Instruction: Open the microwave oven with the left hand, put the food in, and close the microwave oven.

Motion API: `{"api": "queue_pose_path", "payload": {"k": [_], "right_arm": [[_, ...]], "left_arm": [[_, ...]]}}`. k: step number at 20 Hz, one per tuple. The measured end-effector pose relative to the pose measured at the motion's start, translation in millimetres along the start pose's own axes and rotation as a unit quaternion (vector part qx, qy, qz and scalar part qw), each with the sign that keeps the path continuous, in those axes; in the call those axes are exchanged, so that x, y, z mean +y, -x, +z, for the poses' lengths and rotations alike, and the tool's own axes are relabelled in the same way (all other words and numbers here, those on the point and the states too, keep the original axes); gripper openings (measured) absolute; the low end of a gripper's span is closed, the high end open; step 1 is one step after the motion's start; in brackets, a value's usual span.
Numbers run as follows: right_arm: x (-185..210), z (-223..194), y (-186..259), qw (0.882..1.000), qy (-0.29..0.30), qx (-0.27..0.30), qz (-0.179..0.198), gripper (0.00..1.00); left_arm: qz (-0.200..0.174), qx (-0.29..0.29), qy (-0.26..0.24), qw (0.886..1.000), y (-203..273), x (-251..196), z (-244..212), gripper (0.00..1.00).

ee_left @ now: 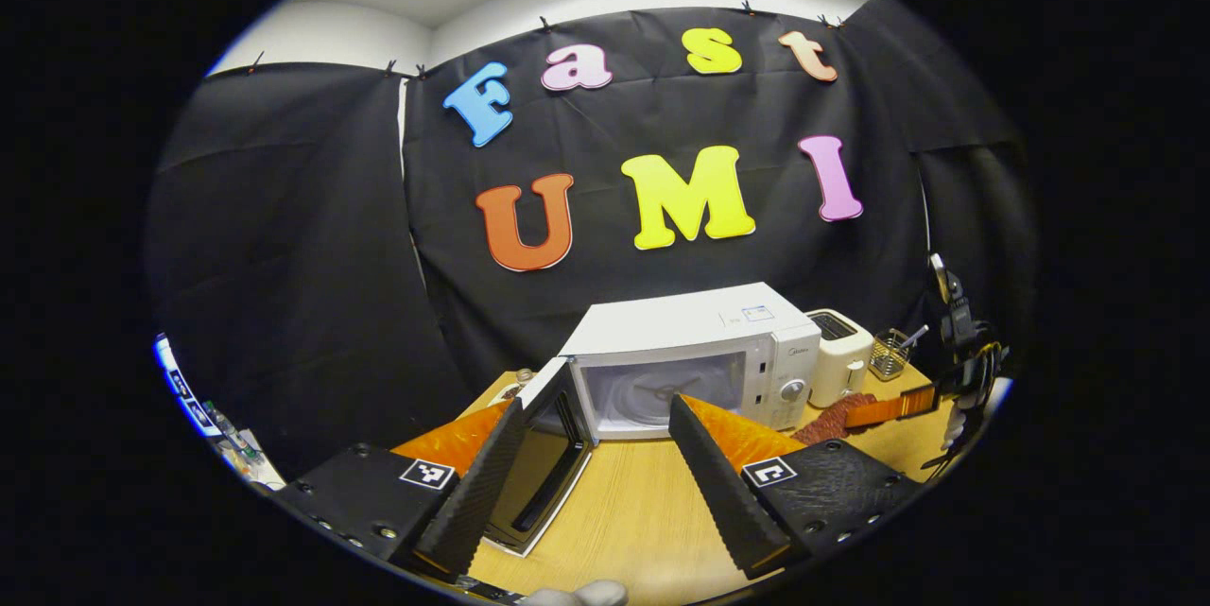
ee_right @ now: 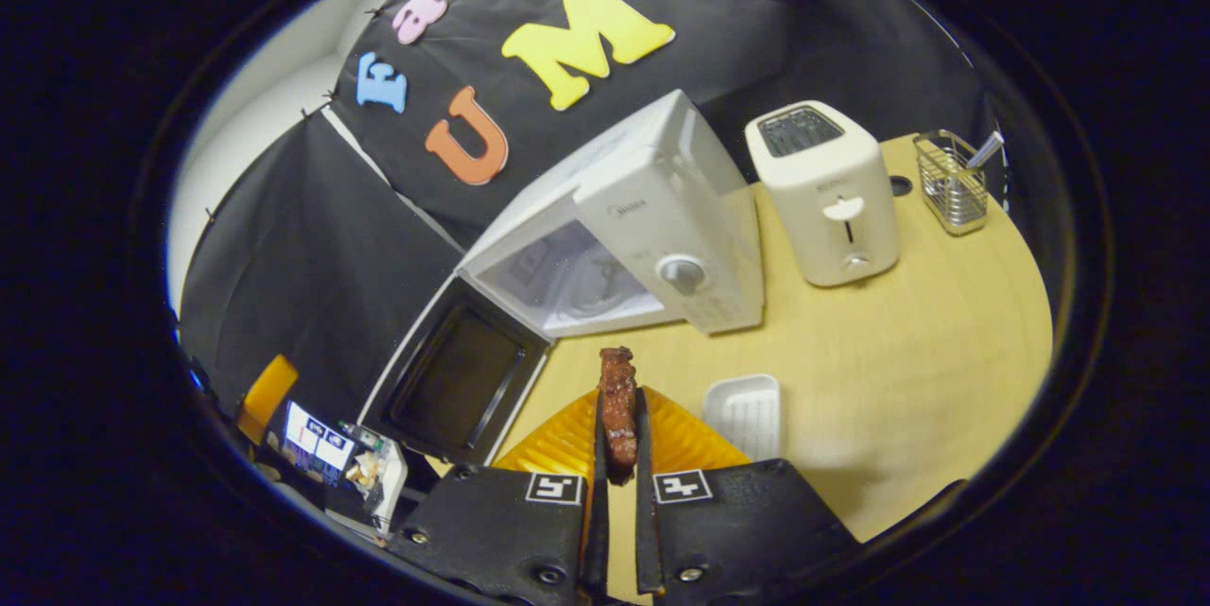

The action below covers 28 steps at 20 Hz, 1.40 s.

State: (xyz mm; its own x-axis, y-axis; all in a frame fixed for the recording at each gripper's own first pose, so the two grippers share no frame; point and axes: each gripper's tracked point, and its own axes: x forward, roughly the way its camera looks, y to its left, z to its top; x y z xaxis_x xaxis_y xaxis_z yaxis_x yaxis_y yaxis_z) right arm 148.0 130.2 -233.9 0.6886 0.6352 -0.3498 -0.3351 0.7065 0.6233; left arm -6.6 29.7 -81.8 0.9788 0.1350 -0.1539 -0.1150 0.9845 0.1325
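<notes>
The white microwave (ee_left: 695,332) stands on the wooden table (ee_left: 643,502) with its door (ee_left: 544,459) swung open to the left, showing the pale cavity (ee_left: 662,389). My left gripper (ee_left: 596,407) is open just in front of that opening, with nothing between its fingers. Farther right, my right gripper (ee_left: 855,417) carries a reddish-brown strip of food (ee_left: 824,424). In the right gripper view, my right gripper (ee_right: 619,417) is shut on that food (ee_right: 617,379), which sticks up past the fingertips, short of the microwave (ee_right: 662,209) and its open door (ee_right: 454,379).
A white toaster (ee_right: 827,190) stands right of the microwave, with a wire basket (ee_right: 950,181) beyond it. An empty white tray (ee_right: 747,412) lies on the table (ee_right: 898,351) just right of my right gripper. Clutter sits off the table's left edge (ee_right: 321,450).
</notes>
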Motion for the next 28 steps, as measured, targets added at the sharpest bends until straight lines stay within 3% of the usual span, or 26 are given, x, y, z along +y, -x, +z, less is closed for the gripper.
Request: {"api": "queue_pose_path", "payload": {"k": [4,10,14,16,20,22,24,28], "right_arm": [[46.4,22.7,-62.7,0.994,-0.058,-0.090,-0.003,0.14],[75.5,26.7,-165.6,0.962,-0.173,-0.209,-0.029,0.14],[85.3,18.2,-237.2,0.929,-0.254,-0.265,-0.042,0.14],[91.9,8.8,-271.0,0.919,-0.286,-0.270,-0.039,0.14],[66.4,14.8,-305.6,0.899,-0.298,-0.310,-0.086,0.14],[51.2,16.0,-322.3,0.896,-0.293,-0.315,-0.108,0.14],[41.8,12.1,-338.4,0.902,-0.283,-0.301,-0.126,0.14],[38.4,13.9,-346.2,0.908,-0.241,-0.315,-0.134,0.14]], "left_arm": [[-0.047,-0.007,-0.023,0.999,-11.5,8.3,-9.6,0.95],[-0.100,-0.003,-0.017,0.995,-14.8,25.0,-18.7,0.95],[-0.106,0.009,-0.011,0.994,-16.8,48.8,-38.0,0.95],[-0.108,0.023,0.001,0.994,-14.3,59.1,-50.4,0.95],[-0.094,0.036,-0.016,0.995,-9.3,86.4,-63.1,0.95],[-0.090,0.039,-0.009,0.995,-10.1,95.4,-64.5,0.95],[-0.087,0.043,0.008,0.995,-9.4,99.8,-69.3,0.95],[-0.093,0.052,0.014,0.994,-13.5,99.5,-77.5,0.95]]}}
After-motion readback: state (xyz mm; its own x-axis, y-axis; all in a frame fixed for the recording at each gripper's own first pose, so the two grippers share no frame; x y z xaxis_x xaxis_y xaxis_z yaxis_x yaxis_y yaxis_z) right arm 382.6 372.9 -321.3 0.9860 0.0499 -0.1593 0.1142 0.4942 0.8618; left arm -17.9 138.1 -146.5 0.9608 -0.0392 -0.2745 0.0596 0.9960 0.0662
